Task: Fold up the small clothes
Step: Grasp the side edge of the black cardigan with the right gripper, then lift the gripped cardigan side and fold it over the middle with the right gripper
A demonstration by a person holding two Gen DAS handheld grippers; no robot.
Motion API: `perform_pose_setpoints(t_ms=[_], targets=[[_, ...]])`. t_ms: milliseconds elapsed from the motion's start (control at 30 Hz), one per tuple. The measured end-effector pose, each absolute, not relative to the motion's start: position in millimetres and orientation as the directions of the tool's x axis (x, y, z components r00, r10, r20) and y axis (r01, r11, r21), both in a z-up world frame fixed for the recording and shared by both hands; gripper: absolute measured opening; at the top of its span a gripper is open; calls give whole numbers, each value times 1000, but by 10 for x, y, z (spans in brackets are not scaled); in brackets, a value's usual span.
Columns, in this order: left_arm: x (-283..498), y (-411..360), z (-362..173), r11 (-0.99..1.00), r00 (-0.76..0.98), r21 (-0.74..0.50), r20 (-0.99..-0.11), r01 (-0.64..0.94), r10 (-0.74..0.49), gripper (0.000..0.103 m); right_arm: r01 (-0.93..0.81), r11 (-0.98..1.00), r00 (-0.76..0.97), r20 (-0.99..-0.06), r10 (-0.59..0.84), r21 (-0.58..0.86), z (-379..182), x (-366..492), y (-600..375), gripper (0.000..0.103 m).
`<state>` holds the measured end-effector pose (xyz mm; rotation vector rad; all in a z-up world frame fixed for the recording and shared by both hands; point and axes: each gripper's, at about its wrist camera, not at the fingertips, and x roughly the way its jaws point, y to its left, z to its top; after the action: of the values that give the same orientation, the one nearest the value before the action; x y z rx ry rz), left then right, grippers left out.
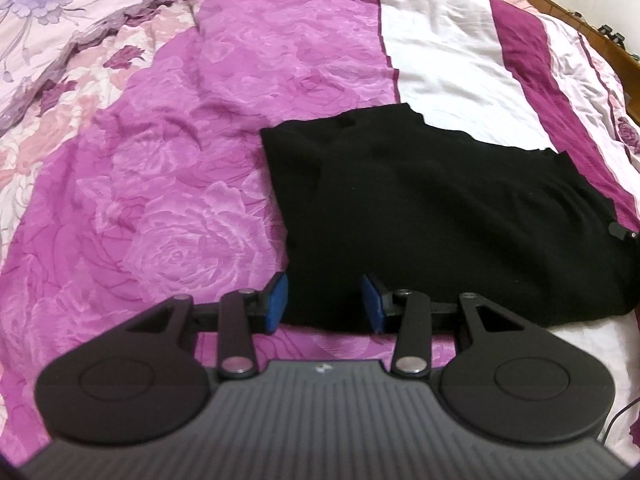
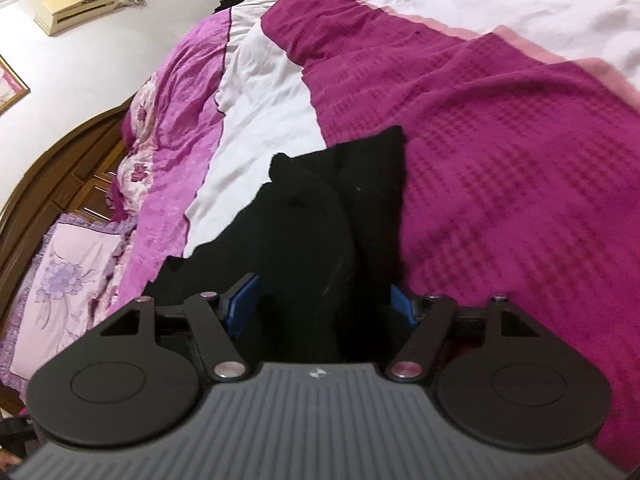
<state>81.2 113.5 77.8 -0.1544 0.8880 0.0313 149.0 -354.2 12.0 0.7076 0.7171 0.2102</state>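
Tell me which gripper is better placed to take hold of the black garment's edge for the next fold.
Probably the left. The left gripper has its open blue pads straddling the near edge of the flat black knit garment on the bedspread. The right gripper is also open over bunched cloth, its view tilted and less settled.

The bed is covered by a pink rose-patterned bedspread [image 1: 168, 184] with broad white [image 1: 444, 52] and dark magenta [image 2: 500, 168] bands; the magenta band has a woven waffle texture. A pale lilac floral pillow with a ruffled edge [image 2: 68, 280] lies beside the dark brown wooden headboard [image 2: 60, 176]. A cream wall-mounted air-conditioning unit [image 2: 76, 8] hangs on the white wall [image 2: 80, 72]. 1 gold-framed picture [image 2: 10, 84] is partly visible at the frame edge.
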Motion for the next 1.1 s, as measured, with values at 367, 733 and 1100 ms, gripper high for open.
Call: perform_pose_setpoints(t_ms=[367,733,1100], targets=[[825,1185,767,989,629,-115,-777,-92,-32,43,126,641,810,-451,374,757,-40,1521,-3661,13],[799,1355,839,988,634,-116,-773,-106,-23,43,47,583,851,-339,402,811,409,1516,-3363,11],[759,1575,931,982,658,-137,-752,-127,-20,43,-1,575,863,-290,414,818,841,1521,-2732,11]])
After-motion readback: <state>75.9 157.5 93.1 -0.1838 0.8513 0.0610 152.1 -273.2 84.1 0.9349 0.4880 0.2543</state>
